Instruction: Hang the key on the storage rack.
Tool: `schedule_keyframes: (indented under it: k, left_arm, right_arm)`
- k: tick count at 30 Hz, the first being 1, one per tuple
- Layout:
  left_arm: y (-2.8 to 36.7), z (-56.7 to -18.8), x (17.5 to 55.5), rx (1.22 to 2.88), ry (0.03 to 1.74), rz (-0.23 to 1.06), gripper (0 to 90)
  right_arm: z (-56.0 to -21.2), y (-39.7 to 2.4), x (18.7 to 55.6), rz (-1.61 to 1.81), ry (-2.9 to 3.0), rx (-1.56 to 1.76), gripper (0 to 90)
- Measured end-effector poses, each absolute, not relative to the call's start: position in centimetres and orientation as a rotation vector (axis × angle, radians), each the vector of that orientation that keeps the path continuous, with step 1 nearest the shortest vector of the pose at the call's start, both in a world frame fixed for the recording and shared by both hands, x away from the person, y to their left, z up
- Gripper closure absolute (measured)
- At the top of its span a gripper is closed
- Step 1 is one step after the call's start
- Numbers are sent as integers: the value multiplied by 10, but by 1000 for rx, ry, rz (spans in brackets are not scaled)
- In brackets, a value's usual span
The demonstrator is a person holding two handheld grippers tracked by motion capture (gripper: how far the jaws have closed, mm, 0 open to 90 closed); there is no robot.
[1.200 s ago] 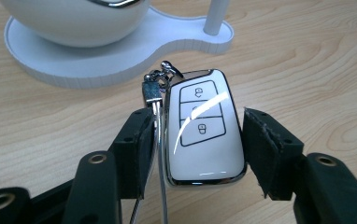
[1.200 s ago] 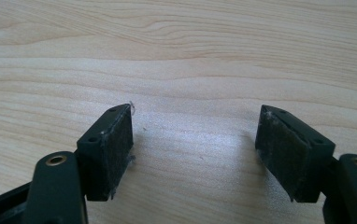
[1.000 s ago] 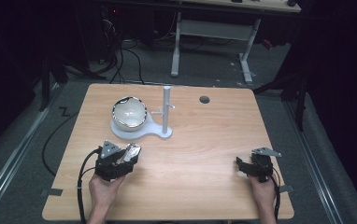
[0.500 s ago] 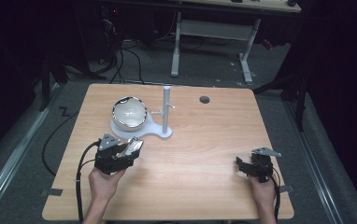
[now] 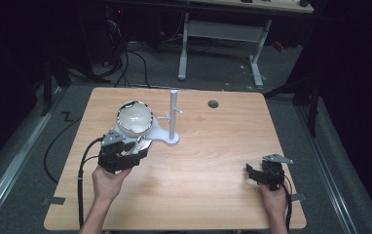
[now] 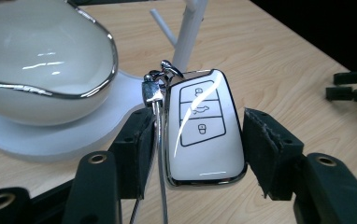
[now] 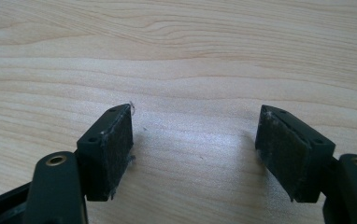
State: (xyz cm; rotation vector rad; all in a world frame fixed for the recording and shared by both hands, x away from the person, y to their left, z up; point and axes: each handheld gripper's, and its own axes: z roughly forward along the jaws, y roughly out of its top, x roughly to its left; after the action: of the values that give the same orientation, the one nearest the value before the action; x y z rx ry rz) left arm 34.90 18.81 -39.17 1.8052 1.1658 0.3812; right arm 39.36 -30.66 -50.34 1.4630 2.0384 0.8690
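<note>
The left gripper [image 6: 195,140] clamps a car key [image 6: 202,128] edgewise between its fingers, just before the bowl [image 6: 41,60]; thin purchase may let it slip; right gripper [image 7: 195,140] fingers spread, empty.

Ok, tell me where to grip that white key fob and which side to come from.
Judging by its flat, slim body, grip the key fob across its two long chrome edges, near the lower half, away from the metal ring. Come from the end opposite the ring, as the left tongs do now, button face up; the wide faces would block the buttons.
</note>
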Motion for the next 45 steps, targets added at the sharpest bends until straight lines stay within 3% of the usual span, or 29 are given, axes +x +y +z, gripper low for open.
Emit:
schedule_keyframes:
  k: [45]
  left_arm:
    - [174, -345, 406, 1780, 1088, 298, 452]
  right_arm:
    - [-503, -307, 394, 869, 2039, 1463, 279]
